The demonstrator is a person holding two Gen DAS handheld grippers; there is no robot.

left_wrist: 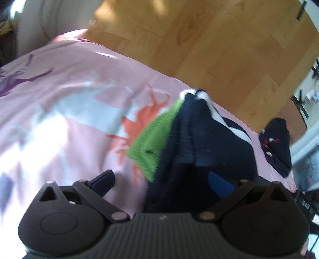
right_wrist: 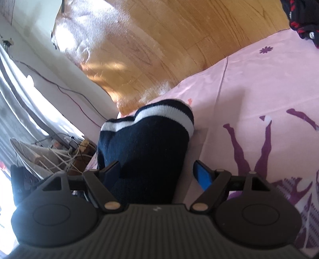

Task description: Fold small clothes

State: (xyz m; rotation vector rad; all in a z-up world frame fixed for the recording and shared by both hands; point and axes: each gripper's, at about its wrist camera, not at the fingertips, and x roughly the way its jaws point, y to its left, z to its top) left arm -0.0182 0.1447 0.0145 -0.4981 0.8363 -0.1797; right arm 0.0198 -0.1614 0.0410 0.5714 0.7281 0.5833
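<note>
A dark navy knitted garment with white stripes (left_wrist: 191, 139) lies on the pink bedsheet (left_wrist: 69, 119), with a green knitted piece (left_wrist: 153, 137) beside or under its left edge. My left gripper (left_wrist: 161, 183) is open, its jaws wide apart just above the garment's near end. In the right wrist view the same kind of navy garment (right_wrist: 143, 143) with a white-striped cuff lies near the bed's edge. My right gripper (right_wrist: 159, 173) is open, its jaws either side of the garment's near end.
Another dark garment with red and white marks (left_wrist: 277, 143) lies at the bed's right edge; it also shows in the right wrist view (right_wrist: 303, 18). Wooden floor (left_wrist: 199, 39) lies beyond the bed. Cables and clutter (right_wrist: 65, 149) sit on the floor by the wall.
</note>
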